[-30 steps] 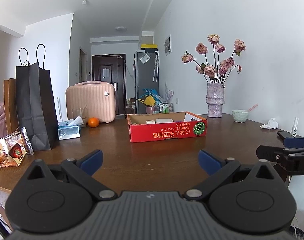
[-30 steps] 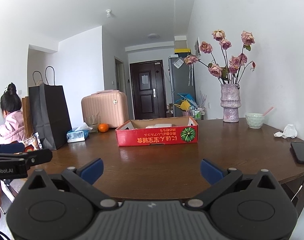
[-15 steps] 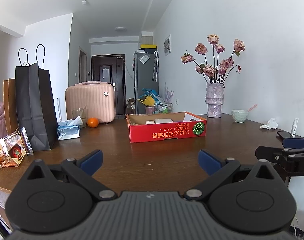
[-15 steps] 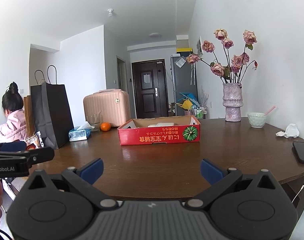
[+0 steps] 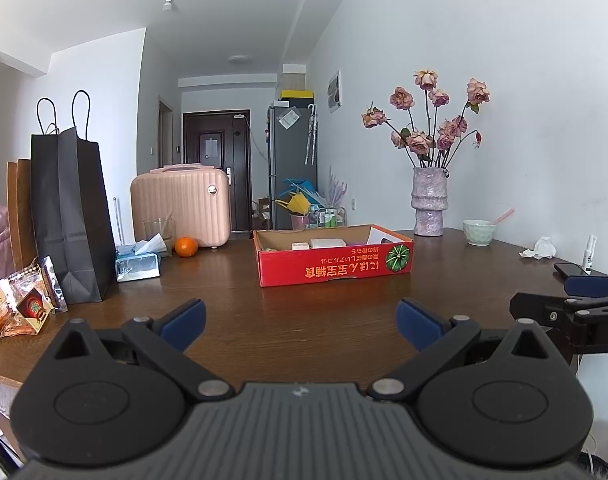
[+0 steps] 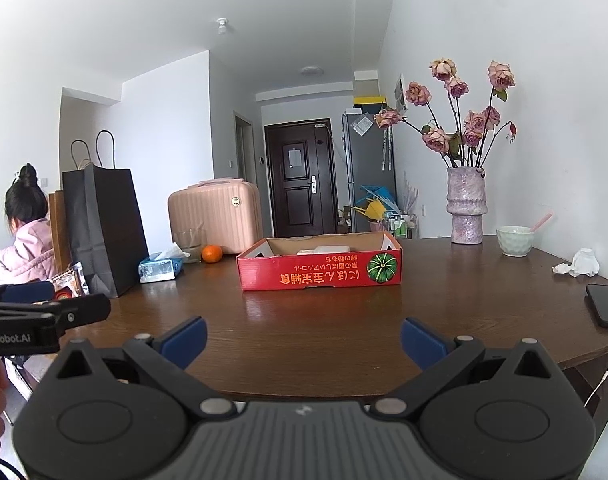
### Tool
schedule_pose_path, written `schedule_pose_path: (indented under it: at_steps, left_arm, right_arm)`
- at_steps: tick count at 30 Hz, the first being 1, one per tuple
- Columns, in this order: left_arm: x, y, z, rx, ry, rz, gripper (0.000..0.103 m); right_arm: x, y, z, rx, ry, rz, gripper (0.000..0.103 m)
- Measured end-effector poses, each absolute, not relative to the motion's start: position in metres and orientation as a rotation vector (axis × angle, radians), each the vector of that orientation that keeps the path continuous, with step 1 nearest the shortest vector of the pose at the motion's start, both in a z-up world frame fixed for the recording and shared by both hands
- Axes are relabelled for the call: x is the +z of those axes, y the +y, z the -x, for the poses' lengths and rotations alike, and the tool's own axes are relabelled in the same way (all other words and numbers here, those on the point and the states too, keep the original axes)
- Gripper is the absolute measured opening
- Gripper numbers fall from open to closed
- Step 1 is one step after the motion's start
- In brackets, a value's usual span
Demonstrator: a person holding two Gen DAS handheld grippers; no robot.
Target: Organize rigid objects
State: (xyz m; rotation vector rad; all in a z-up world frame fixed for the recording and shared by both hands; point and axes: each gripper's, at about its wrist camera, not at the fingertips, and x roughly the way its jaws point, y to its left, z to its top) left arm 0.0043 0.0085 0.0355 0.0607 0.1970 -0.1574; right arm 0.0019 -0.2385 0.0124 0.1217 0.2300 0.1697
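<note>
Red box (image 5: 335, 266) sits well beyond both wide-spread, empty grippers, left (image 5: 300, 320) and right (image 6: 302, 338), so a hasty reach risks shoving it across the worktop (image 6: 344, 320).

My left wrist camera sits low at the near edge of the table (image 5: 304, 312), looking level along its spread fingers toward the red box (image 5: 334, 268), which is well apart. My right wrist camera looks the same way from just to the right, a little higher. Both share the box, vase (image 6: 466, 208), suitcase (image 5: 180, 204), black bag (image 6: 104, 228) and door (image 5: 216, 168). Each catches the other gripper at its frame edge.
</note>
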Motion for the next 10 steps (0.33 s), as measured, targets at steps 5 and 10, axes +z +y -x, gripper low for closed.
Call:
schedule_pose_path:
  at_steps: [5, 10]
  left_arm:
    - [0.036, 0.0065, -0.001, -0.16, 0.176, -0.069, 0.103]
    - [0.034, 0.0035, 0.0017, -0.192, 0.17, -0.093, 0.103]
  right_arm:
    - [0.0116, -0.2379, -0.0022, 0.176, 0.235, -0.119, 0.103]
    - [0.0116, -0.2379, -0.0019, 0.175, 0.234, -0.118, 0.103]
